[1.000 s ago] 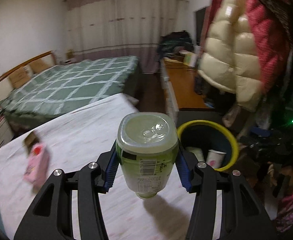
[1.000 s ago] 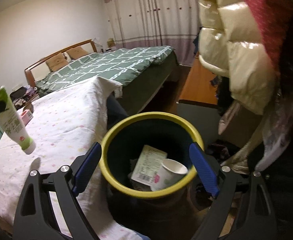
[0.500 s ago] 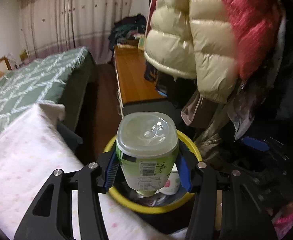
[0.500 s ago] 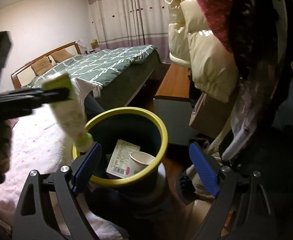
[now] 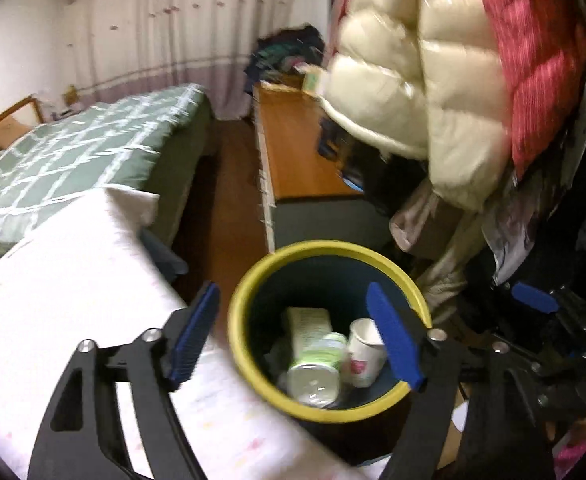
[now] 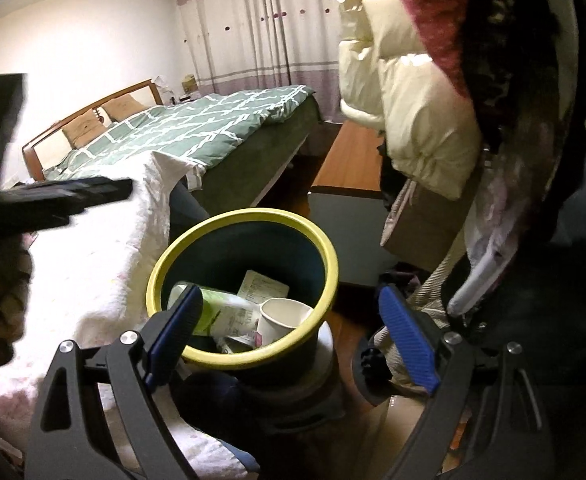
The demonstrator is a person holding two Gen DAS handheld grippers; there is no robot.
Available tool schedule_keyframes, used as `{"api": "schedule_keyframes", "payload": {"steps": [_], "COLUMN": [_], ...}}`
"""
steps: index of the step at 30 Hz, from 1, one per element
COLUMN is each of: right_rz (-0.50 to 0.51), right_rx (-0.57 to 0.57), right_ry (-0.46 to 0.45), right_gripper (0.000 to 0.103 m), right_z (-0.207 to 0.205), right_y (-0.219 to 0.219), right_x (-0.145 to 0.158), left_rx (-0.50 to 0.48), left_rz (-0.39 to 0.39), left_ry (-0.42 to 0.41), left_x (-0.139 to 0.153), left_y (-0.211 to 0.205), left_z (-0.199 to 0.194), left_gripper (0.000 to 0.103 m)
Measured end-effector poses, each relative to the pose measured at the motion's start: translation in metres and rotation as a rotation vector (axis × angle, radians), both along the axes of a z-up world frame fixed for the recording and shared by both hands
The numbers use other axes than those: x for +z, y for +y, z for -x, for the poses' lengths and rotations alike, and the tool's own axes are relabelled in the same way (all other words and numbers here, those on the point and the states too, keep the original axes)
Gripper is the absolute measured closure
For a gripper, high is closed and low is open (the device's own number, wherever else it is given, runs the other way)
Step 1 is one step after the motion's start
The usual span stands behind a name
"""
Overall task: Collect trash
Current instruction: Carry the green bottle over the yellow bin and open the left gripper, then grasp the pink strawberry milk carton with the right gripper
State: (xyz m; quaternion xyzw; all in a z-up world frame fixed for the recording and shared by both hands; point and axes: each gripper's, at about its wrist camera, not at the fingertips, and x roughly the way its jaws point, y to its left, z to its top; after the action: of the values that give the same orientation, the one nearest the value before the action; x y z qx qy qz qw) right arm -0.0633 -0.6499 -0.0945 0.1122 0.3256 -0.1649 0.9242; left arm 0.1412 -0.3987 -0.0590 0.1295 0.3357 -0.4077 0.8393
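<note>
Now that the left tool (image 5: 293, 334) has just been opening and its jaws stand wide with nothing between them, the bottle (image 5: 317, 364) lies inside the bin (image 5: 253, 372) beside a paper cup (image 5: 363, 354). Right tool (image 6: 293, 334) gapes empty too. Biggest risk I see: either tool clips that yellow rim and tips the bin off the tabletop (image 5: 73, 280) edge.

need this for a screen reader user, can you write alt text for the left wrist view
The left gripper, jaws just opened and empty, hangs over a yellow-rimmed bin where a green bottle lies beside a paper cup and a carton. A white cloth-covered table sits left, a green bed behind, and puffy coats hang right.
</note>
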Motion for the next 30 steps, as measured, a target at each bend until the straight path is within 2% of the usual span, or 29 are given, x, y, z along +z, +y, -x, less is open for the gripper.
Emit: {"api": "schedule_keyframes", "payload": {"steps": [5,9,14,18,24,30], "right_rz": [-0.002,0.005,0.023,0.022,0.01,0.004], "right_rx": [0.037,0.084,0.171,0.253,0.412,0.591], "right_ry": [0.011,0.021,0.032,0.038,0.051,0.061], "right_gripper": [0.017,0.017,0.017,0.017,0.017,0.017], "right_z": [-0.013,-0.026,-0.052,-0.078,-0.13,-0.182], "right_y": [0.011,0.03,0.06,0.09,0.157,0.273], "right_x": [-0.003,-0.003,0.004,0.011,0.026,0.038], "left_rx": [0.147,0.301,0.505,0.657,0.801,0.864], "left_rz": [0.068,0.121,0.113,0.106,0.119,0.149], "left_ry": [-0.027,-0.057,-0.109,-0.114,-0.115,-0.127], "left_x": [0.025,0.041,0.049,0.049,0.042,0.035], "left_y": [0.088,0.175,0.276,0.349,0.432,0.474], "left_z": [-0.002,0.002,0.016,0.029,0.049,0.064], "left_gripper": [0.02,0.018,0.015,0.014,0.014,0.013]}}
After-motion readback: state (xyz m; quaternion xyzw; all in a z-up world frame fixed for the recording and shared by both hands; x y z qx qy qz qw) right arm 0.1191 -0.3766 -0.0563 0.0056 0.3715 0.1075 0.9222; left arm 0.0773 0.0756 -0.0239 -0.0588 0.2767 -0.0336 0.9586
